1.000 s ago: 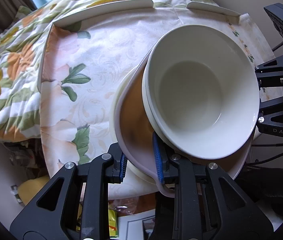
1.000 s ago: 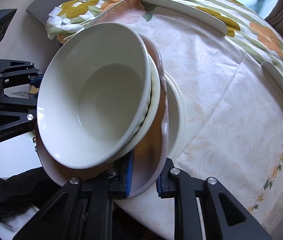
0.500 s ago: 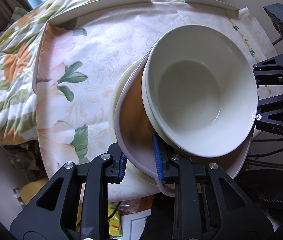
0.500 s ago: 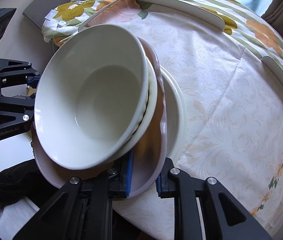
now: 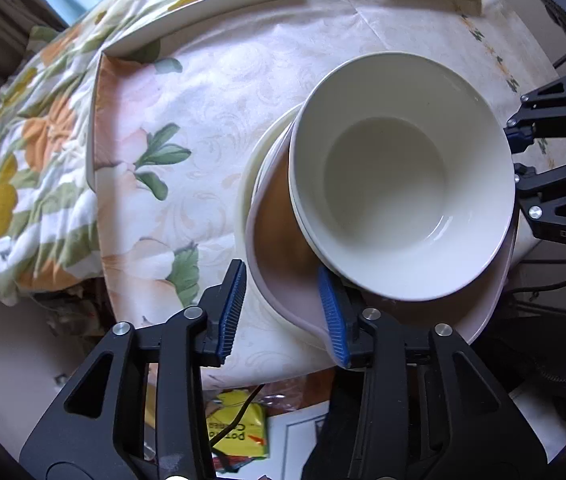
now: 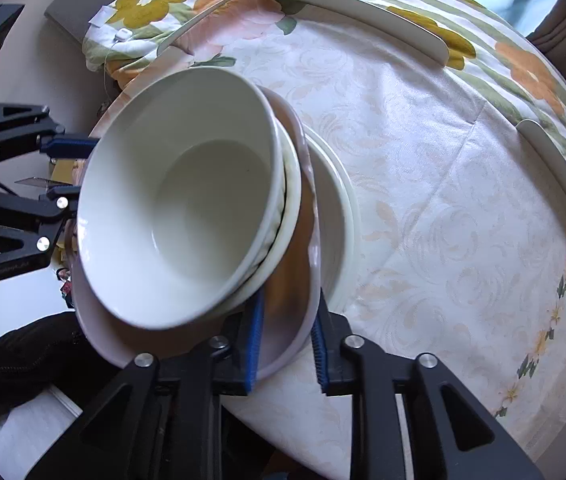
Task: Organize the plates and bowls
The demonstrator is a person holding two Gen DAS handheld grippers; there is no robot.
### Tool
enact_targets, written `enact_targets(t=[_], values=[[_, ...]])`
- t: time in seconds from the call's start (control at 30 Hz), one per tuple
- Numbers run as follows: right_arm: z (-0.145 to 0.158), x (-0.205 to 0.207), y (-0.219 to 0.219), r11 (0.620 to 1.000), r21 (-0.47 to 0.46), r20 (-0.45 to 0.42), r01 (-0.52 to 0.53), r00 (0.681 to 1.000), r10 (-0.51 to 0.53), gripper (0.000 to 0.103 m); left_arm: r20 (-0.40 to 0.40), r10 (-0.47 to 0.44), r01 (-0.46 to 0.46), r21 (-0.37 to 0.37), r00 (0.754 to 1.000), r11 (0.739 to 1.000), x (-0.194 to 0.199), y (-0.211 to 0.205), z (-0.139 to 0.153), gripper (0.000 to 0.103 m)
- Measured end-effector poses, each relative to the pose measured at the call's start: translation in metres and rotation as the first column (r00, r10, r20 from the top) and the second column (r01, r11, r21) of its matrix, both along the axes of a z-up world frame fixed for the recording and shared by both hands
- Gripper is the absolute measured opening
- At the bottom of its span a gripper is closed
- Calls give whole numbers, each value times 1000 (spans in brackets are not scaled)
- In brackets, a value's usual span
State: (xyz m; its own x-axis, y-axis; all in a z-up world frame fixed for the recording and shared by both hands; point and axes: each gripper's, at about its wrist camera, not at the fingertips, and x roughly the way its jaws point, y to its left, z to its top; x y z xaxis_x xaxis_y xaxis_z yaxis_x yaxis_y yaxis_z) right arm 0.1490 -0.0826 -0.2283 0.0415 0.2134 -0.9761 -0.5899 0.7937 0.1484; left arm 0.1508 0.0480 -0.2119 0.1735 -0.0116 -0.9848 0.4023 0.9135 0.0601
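Observation:
A white bowl [image 5: 399, 184] [image 6: 187, 216] sits nested in a second cream bowl [image 6: 289, 216]. Both stand on a pink plate [image 5: 279, 248] [image 6: 295, 280]. That plate rests on a cream plate [image 5: 247, 184] [image 6: 339, 220] near the table's edge. My left gripper [image 5: 283, 316] straddles the pink plate's rim and its jaws are opening: the outer pad stands clear of the rim. My right gripper [image 6: 285, 344] straddles the opposite rim, jaws also opening and only slightly off the plate. Each gripper shows in the other's view: the right gripper [image 5: 519, 152] and the left gripper [image 6: 63, 168].
A round table carries a pale floral cloth [image 5: 211, 128] [image 6: 443, 200]. White curved rails [image 5: 211, 12] [image 6: 363, 20] line its far rim. A flowered quilt [image 5: 23, 140] lies beyond. A yellow packet [image 5: 239, 432] lies on the floor below the near edge.
Both grippers' jaws have widened around the pink plate's rim, the left clearly more. The stack of dishes has stayed in place on the cream plate.

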Motion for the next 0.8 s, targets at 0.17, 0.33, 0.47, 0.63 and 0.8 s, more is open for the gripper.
enact_targets(t=[0.17,0.33,0.47,0.63,0.8], values=[[14,-6,-11,1000,-20,11,15,1000,-14,58,1,-21,21,6,1000,1000,-8,4,11,55],[30,-16,-18,998,-13,40,62,997,-61,58,34,-22,23,-15,999,1000,-17,13,27,61],[55,-34,-22,994,29,98,106,989,-108,58,116,22,-16,-53,993,998,-31,19,55,61],[112,-66,-35,972,157,196,177,959,-206,58,310,132,-86,-158,941,984,-67,19,123,61],[183,-115,-53,937,249,369,244,871,-325,66,489,245,-134,-250,837,959,-114,10,187,68]])
